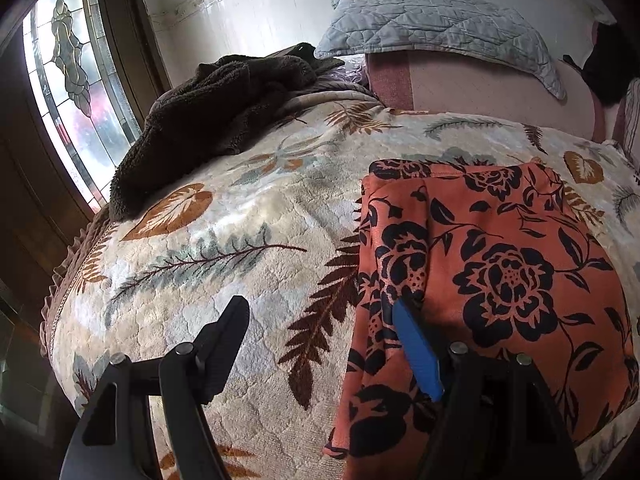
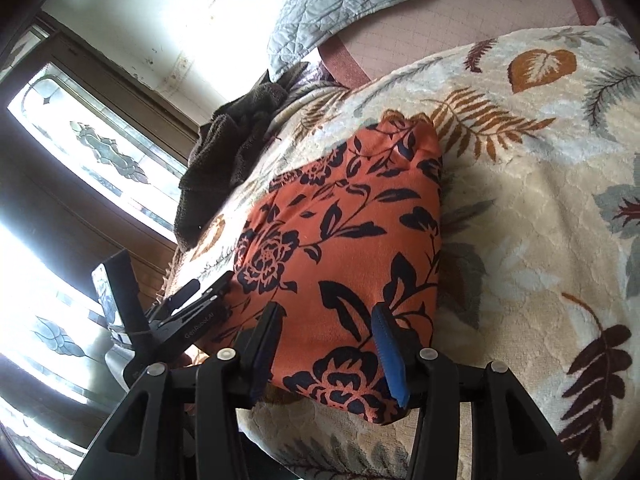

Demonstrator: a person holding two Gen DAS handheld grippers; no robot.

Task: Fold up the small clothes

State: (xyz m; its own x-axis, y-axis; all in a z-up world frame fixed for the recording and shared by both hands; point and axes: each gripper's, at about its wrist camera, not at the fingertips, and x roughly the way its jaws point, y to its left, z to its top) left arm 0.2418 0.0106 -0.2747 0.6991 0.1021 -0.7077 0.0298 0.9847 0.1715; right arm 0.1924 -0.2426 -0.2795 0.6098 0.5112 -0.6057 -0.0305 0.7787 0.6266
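Observation:
An orange garment with a black flower print (image 1: pixel 492 272) lies folded on a cream leaf-patterned blanket (image 1: pixel 224 216) on the bed. My left gripper (image 1: pixel 320 316) is open; its right fingertip rests at the garment's left folded edge, the left finger over the blanket. In the right wrist view the same garment (image 2: pixel 340 232) lies ahead. My right gripper (image 2: pixel 328 316) is open, with both fingers straddling the garment's near edge. The left gripper (image 2: pixel 188 304) shows at the garment's left side.
A dark brown fleece garment (image 1: pixel 208 120) is heaped at the bed's far left. A grey quilted pillow (image 1: pixel 440 28) leans on the white wall behind. A stained-glass window (image 1: pixel 72 80) is at the left beyond the bed edge.

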